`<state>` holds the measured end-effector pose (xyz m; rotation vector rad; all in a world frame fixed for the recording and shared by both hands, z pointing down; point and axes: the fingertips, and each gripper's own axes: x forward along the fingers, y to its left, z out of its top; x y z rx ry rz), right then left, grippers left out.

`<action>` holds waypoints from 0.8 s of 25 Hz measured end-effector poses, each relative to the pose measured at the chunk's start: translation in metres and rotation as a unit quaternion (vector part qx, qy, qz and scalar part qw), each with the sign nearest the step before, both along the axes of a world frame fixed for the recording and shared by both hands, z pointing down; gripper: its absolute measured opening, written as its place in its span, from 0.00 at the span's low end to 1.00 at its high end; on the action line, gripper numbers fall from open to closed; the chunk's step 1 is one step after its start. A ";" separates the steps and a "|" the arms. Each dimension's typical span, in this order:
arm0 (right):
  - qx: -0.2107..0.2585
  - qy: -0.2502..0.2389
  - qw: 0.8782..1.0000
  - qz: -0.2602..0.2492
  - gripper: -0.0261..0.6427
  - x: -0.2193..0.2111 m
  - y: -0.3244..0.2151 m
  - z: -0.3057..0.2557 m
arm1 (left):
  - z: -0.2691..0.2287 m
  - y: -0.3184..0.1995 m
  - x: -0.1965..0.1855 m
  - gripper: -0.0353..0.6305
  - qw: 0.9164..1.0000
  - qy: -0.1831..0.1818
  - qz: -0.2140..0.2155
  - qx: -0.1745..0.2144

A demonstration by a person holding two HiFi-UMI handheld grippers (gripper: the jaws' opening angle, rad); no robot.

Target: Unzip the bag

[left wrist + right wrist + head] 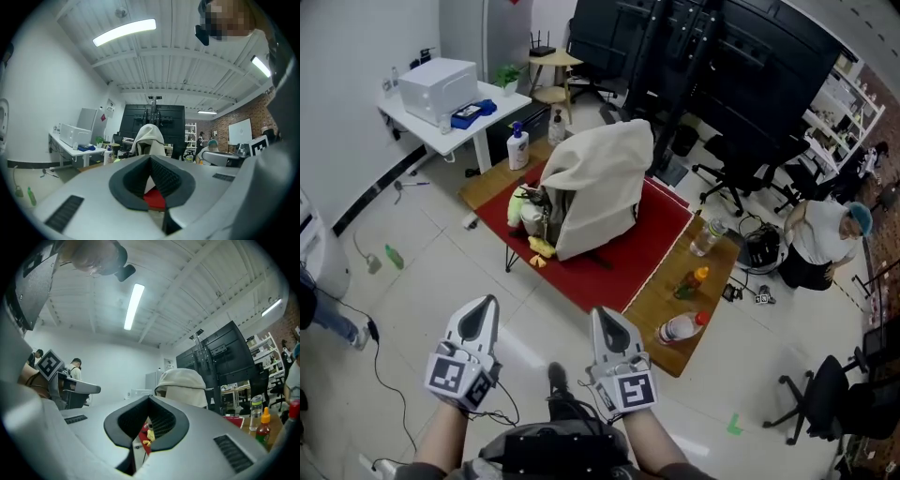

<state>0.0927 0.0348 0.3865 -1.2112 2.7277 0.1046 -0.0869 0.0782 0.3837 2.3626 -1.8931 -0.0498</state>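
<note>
A cream cloth bag (pixel 598 183) stands upright on the red mat (pixel 666 225) of a low table, its top flopped over; no zipper shows from here. Far ahead in both gripper views stands the same bag (pixel 149 137) (pixel 183 389). My left gripper (pixel 487 303) and right gripper (pixel 605 315) are held side by side low in the head view, well short of the table, both shut and holding nothing. Their tips point toward the bag. In each gripper view the jaws meet at the tip, left gripper (pixel 150 158), right gripper (pixel 149 398).
Small toys (pixel 530 211) lie at the bag's left. Bottles (pixel 682 327) stand on the wooden table end at right. A white desk (pixel 450 117) with a box stands back left, office chairs (pixel 741 183) behind, a seated person (pixel 825 234) at right. A cable trails on the floor.
</note>
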 end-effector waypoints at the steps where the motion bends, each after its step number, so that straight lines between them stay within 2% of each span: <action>1: -0.002 -0.003 1.000 -0.001 0.05 -0.002 -0.016 0.000 | 0.000 -0.017 0.002 0.09 1.000 -0.001 0.005 -0.003; 4: -0.006 -0.005 1.000 -0.008 0.05 -0.012 -0.059 0.003 | 0.000 -0.066 0.002 0.09 1.000 -0.014 0.018 0.012; 7: -0.013 -0.006 1.000 -0.022 0.05 -0.025 -0.095 0.004 | 0.002 -0.106 0.003 0.09 0.999 -0.010 0.030 0.012; 14: -0.024 -0.003 0.998 -0.065 0.05 -0.060 -0.150 0.011 | 0.023 -0.179 -0.001 0.09 0.999 -0.020 0.043 -0.015; 20: -0.054 0.011 0.993 -0.102 0.05 -0.098 -0.193 0.020 | 0.039 -0.236 -0.023 0.09 0.998 -0.042 0.043 -0.030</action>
